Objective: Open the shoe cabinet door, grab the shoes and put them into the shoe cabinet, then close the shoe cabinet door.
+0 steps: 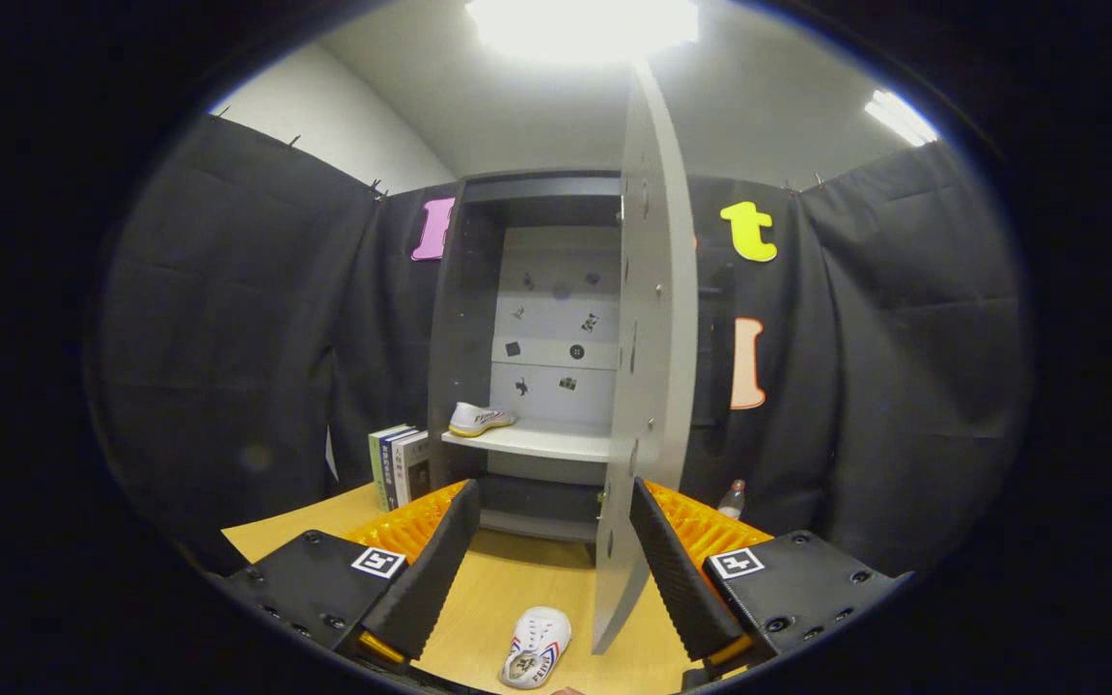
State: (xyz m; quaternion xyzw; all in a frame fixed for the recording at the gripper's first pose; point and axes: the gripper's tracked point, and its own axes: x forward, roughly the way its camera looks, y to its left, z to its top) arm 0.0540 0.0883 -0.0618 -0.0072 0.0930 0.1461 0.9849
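1 shoe (536,658) lies between released tongs (550,550); open door (648,386) juts ahead.

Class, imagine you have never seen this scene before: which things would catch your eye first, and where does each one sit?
First, the tall grey shoe cabinet beyond the fingers, its door swung open toward the camera. One white shoe already sits on the cabinet's shelf, while a second white shoe lies on the wooden table between the fingers of the open gripper. A stack of upright books stands just beside the cabinet.
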